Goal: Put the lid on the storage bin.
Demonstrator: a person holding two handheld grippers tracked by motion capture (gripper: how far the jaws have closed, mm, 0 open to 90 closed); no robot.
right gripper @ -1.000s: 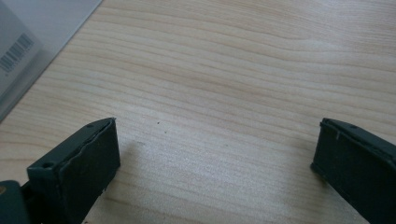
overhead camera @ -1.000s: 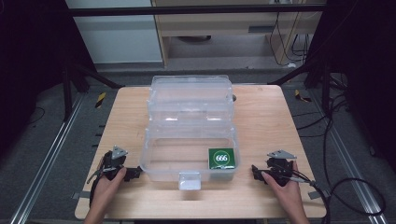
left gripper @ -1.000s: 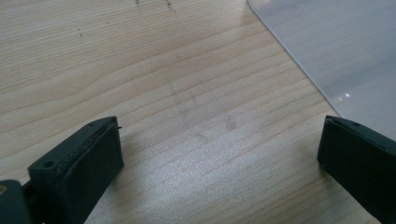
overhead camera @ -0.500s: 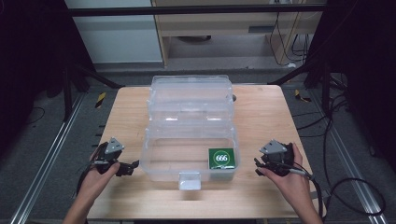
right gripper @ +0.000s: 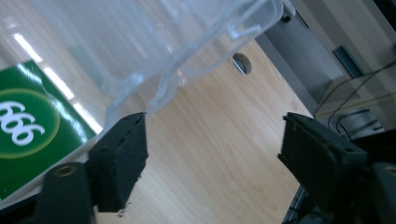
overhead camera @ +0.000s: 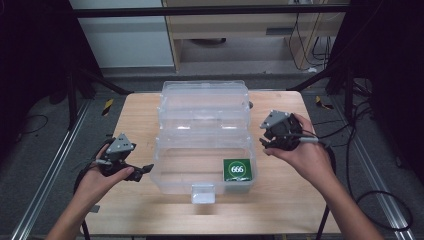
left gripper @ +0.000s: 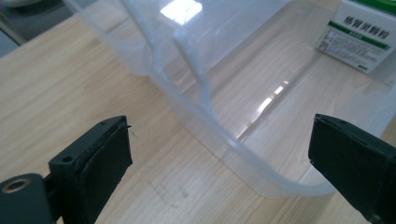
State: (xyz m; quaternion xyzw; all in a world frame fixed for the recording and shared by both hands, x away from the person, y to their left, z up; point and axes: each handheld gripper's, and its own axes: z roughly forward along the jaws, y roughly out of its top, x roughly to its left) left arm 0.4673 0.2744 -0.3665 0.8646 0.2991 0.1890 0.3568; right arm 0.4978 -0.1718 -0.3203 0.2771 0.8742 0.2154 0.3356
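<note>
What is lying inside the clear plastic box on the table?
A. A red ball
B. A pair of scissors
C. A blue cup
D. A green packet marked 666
D: the high view shows a green packet printed with 666 in the near right corner of the clear plastic box, whose lid stands open.

Occluded, cropped and illegible items

In the left gripper view, the green-and-white carton is cut by the top and right edges; its small print is too fine to read. In the right gripper view, the same carton runs off the left edge. In the high view, the worktop front edge and both forearms are cropped at the bottom.
</note>
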